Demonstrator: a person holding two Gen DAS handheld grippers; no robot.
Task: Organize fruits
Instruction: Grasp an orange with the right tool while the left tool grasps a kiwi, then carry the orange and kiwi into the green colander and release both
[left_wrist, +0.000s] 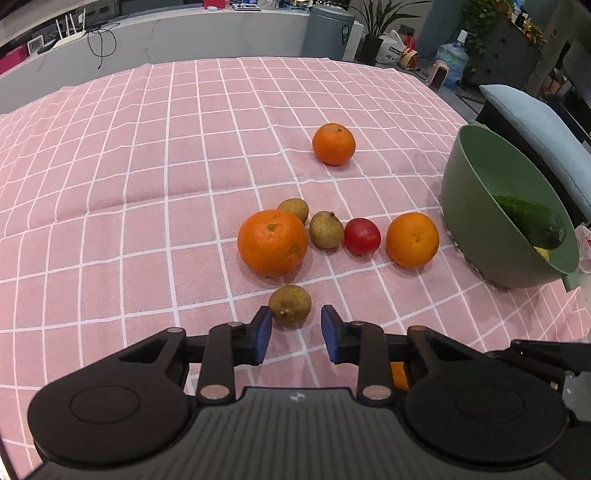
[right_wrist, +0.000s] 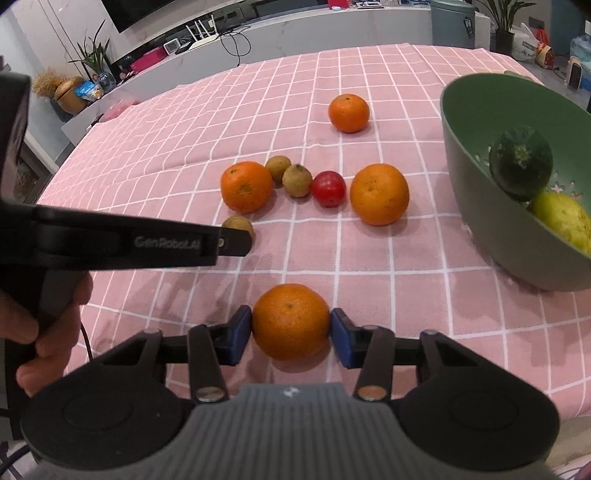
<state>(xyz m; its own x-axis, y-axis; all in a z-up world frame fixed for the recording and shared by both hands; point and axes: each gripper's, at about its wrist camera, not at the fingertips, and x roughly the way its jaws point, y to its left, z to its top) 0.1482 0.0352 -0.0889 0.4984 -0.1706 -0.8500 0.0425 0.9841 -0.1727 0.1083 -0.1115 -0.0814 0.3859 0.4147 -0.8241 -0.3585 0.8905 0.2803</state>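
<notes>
A pink cloth (left_wrist: 147, 177) with a white grid covers the table, soft and creased along fold lines. On it lies a loose cluster of fruit.

The right gripper (right_wrist: 291, 326) has its blue pads pressed against both sides of a round, dimpled orange (right_wrist: 291, 320) that sits on the cloth nearest the camera: the fingers are clamped on it.

The left gripper (left_wrist: 295, 325) points down at a small brown fruit (left_wrist: 290, 303) with dull, speckled skin and a stub of stem. The fruit sits at the fingertips, its left side just beside or touching the left blue pad, while a clear gap shows at the right pad, so the fingers are not gripping it. From the right wrist view this gripper shows as a matte black bar held by a hand (right_wrist: 44, 332).

Beyond it are a large, pitted orange (left_wrist: 272, 243), two more small brown fruits (left_wrist: 293, 209) (left_wrist: 326, 229) close together, a smooth, glossy red tomato (left_wrist: 362, 236) and another orange (left_wrist: 412, 240). A smaller orange (left_wrist: 334, 144) lies apart, farther back.

To the right stands a green plastic bowl (right_wrist: 465, 147), smooth-walled with small holes low inside. It holds a dark green, bumpy cucumber (right_wrist: 521, 162) and a yellow-green fruit (right_wrist: 565, 218) resting against it
</notes>
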